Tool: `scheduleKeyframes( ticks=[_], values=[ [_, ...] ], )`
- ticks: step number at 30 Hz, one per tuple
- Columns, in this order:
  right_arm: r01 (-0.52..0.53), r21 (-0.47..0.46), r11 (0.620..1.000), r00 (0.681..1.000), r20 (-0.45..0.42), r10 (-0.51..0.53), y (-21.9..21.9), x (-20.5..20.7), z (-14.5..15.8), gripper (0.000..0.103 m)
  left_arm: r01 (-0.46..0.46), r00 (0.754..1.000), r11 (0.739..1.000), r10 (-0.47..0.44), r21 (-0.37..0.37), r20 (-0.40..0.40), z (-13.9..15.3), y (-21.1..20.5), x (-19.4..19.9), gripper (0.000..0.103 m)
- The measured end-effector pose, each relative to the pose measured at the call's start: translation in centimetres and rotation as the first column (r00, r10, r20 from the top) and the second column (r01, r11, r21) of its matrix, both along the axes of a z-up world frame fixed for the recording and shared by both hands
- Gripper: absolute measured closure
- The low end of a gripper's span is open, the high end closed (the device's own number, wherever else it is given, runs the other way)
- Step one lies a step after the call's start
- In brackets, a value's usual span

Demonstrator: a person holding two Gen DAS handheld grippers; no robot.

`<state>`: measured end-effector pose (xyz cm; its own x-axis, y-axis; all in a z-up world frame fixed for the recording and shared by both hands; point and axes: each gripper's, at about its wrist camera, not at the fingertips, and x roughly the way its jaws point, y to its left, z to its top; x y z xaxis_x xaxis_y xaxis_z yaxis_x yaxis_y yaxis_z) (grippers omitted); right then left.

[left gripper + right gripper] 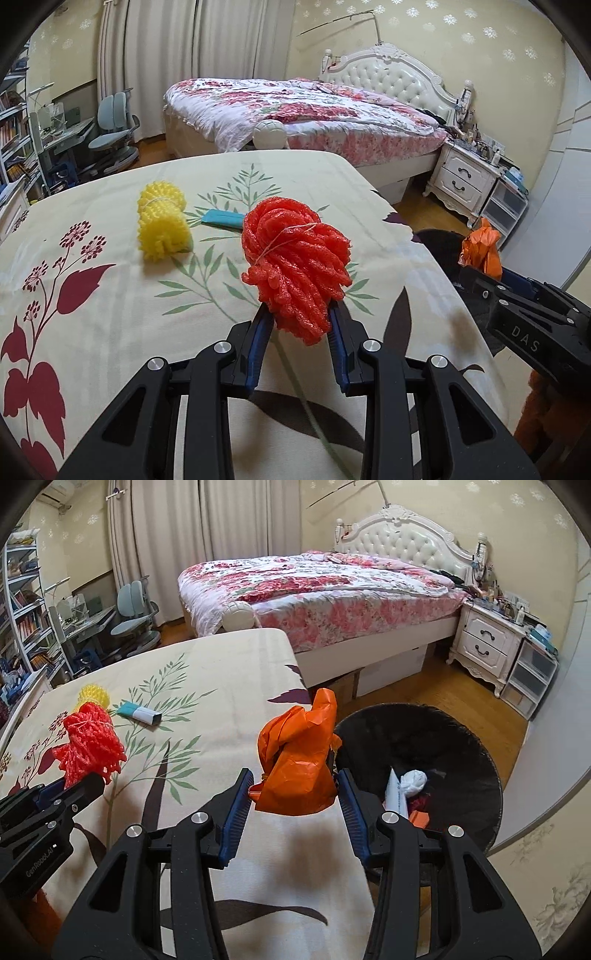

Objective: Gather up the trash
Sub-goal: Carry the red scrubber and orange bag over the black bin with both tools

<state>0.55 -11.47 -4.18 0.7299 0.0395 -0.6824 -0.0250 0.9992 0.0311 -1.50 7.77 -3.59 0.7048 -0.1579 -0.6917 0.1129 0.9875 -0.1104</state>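
**Two grippers holding trash over the flowered worktop**

Black linkage arms of the left gripper [299, 317] are filling the bottom of its own view, and its blue-padded fingers [258, 343] are pinching the lower end of a red foam-net bundle tied with string [295, 269], the jaws standing nearly closed on it. Right of it, the right gripper [295, 794] is clamping a crumpled orange plastic bag [299, 760] between its blue pads, the jaws set partly apart by the bag's bulk.

Going by size, a cream worktop cloth printed with green leaves and dark red flowers [110, 314] is spreading under both grippers. Beyond its far edge a bed with a pink floral cover and a white tufted headboard [314, 590] is standing against the wall, with a white bedside cabinet [487, 642] beside it. Off the worktop's right side, a round black bin [461, 734] is sitting on the wooden floor, just beside the orange bag, already holding white paper and other scraps.

On the cloth, a yellow foam-net bundle tied round its middle [162, 225] is lying well apart from the red one, and a small teal-and-white carton [140, 710] is lying flat near it.
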Motion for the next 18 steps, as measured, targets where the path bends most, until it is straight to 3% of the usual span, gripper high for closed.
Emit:
scheduleKeyframes(
  ticks=[18],
  values=[
    [0.167, 0.006, 0.986, 0.986, 0.016, -0.167, -7.6, 0.1, -0.4, 0.057, 0.187, 0.982, 0.982, -0.187, 0.006, 0.033, 0.8, -9.6, 2.4, 0.072]
  ],
)
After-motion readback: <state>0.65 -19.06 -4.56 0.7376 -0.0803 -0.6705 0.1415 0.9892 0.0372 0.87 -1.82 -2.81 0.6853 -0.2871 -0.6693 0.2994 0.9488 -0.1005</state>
